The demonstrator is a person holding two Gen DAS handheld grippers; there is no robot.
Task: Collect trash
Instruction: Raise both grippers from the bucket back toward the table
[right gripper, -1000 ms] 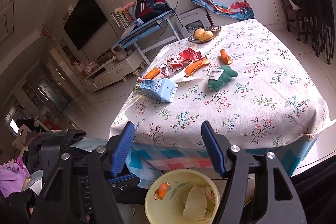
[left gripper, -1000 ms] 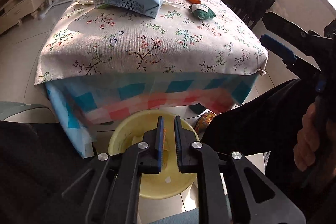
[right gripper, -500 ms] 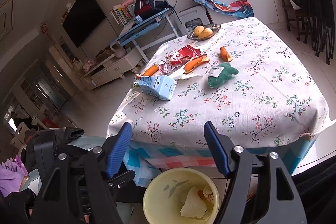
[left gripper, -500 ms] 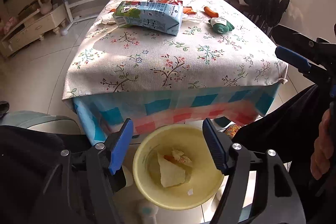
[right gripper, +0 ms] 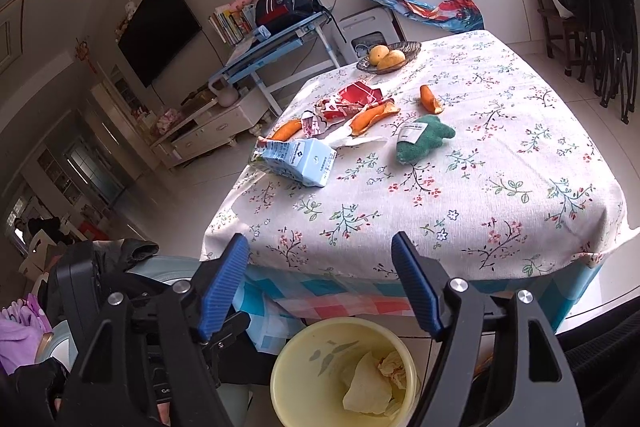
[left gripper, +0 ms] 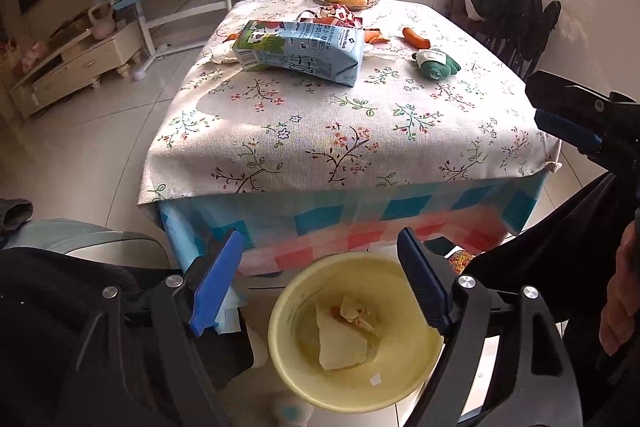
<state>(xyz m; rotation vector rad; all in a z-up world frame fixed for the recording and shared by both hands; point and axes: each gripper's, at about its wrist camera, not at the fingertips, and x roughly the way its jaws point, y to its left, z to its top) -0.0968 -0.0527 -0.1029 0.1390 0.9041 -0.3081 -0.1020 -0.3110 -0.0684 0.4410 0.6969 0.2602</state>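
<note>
A yellow trash bin stands on the floor in front of the table, with crumpled paper and a peel inside; it also shows in the right wrist view. My left gripper is open and empty above the bin. My right gripper is open and empty above the table's near edge. On the floral tablecloth lie a blue milk carton, orange peels, a red wrapper and a green cloth toy.
A fruit bowl sits at the table's far end. A white tissue lies behind the carton. Dark chairs stand to the right. A blue desk and a TV cabinet stand at the left.
My left gripper opened from shut and dropped a peel into the bin, then lifted back. The right gripper stayed open and shifted slightly.
</note>
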